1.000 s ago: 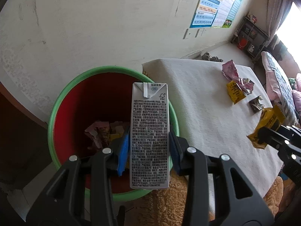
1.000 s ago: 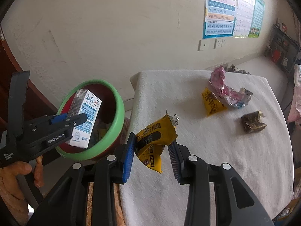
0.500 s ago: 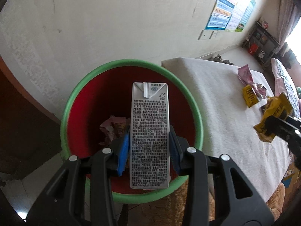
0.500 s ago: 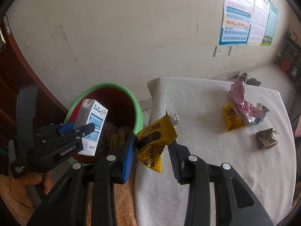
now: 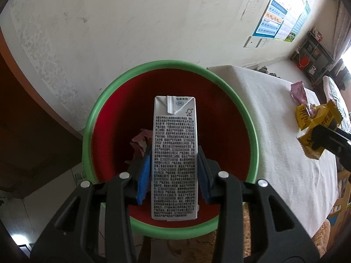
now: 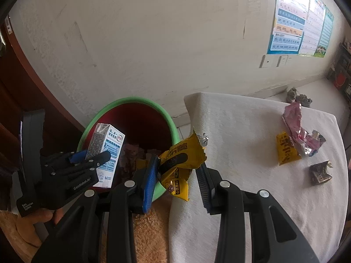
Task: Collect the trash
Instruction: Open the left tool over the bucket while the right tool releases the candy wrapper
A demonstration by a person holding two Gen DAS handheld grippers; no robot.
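My left gripper (image 5: 174,166) is shut on a white milk carton (image 5: 174,153) and holds it upright over the mouth of the red bin with a green rim (image 5: 92,127). The carton (image 6: 106,151) and bin (image 6: 169,118) also show in the right wrist view. My right gripper (image 6: 177,171) is shut on a yellow snack wrapper (image 6: 182,155), held at the table's left edge beside the bin. It shows at the right of the left wrist view (image 5: 316,131). Crumpled wrappers (image 5: 140,144) lie in the bin.
On the white-clothed table (image 6: 241,135) lie a pink wrapper (image 6: 294,118), a yellow wrapper (image 6: 286,149) and a small brown wrapper (image 6: 320,173). A brown fuzzy cushion (image 6: 149,230) is below the bin. A plastered wall stands behind, and a dark wooden door is at the left.
Both grippers have moved left toward the bin. The carton is now centred over the bin's mouth, and the yellow wrapper has come to the bin's rim.
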